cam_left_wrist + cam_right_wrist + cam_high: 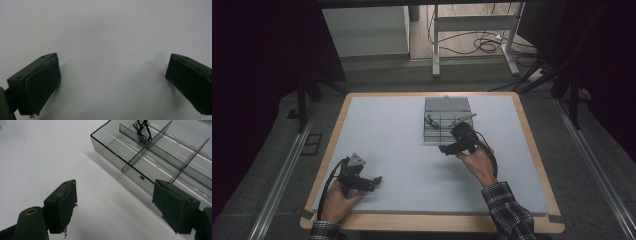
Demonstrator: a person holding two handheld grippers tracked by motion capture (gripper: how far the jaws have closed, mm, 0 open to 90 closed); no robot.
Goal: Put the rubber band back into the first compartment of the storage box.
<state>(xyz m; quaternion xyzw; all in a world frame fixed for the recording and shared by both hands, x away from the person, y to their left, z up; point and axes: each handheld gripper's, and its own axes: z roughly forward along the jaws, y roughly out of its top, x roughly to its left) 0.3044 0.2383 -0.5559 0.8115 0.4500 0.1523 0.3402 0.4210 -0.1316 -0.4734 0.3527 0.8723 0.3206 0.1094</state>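
Observation:
A clear plastic box [445, 116] with divider walls sits at the back middle of the white mat. In the right gripper view the box [155, 157] lies just ahead and to the right, and a black looped cord [143, 127] rests in a far compartment. A tiny dark speck [142, 177] lies in the near compartment. My right gripper [446, 149] hovers at the box's front edge; its jaws [113, 191] stand open over bare mat with nothing between them. My left gripper [376, 182] rests near the front left, open [112, 65] over the bare mat.
The white mat [402, 150] covers a wood-edged table [432, 222]. Behind the table are a metal frame's legs [436, 50] and loose cables [482, 42] on the floor. Dark curtains hang at both sides.

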